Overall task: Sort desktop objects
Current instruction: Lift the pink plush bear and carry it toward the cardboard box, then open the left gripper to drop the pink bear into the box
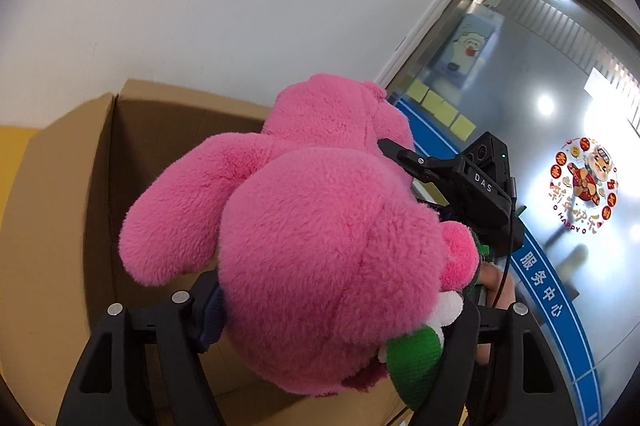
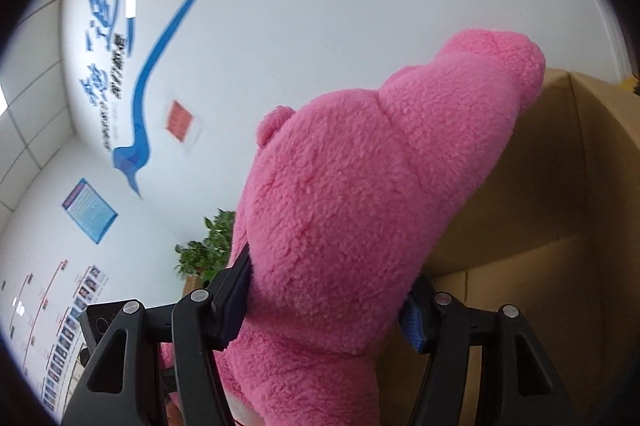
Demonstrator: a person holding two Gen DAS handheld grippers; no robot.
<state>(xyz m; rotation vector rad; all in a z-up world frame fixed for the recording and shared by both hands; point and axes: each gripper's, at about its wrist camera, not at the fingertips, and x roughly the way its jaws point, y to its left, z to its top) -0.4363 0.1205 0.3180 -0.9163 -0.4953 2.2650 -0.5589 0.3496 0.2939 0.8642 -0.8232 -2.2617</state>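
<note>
Pink plush bear (image 1: pixel 320 258) carried by both grippers over an open cardboard box (image 1: pixel 72 185).

The left gripper (image 1: pixel 332 310) has its jaws closed around the bear's rounded head end, and the right gripper (image 2: pixel 328 302) pinches the soft body (its fingers sink well into the fur). The toy hangs in the air just in front of the box, one limb reaching over the opening. The likely trouble is slippage: squashy stuffing gives under the pads, so uneven pulling could tug the bear loose, or a dangling limb could catch the box's raised flap.
</note>
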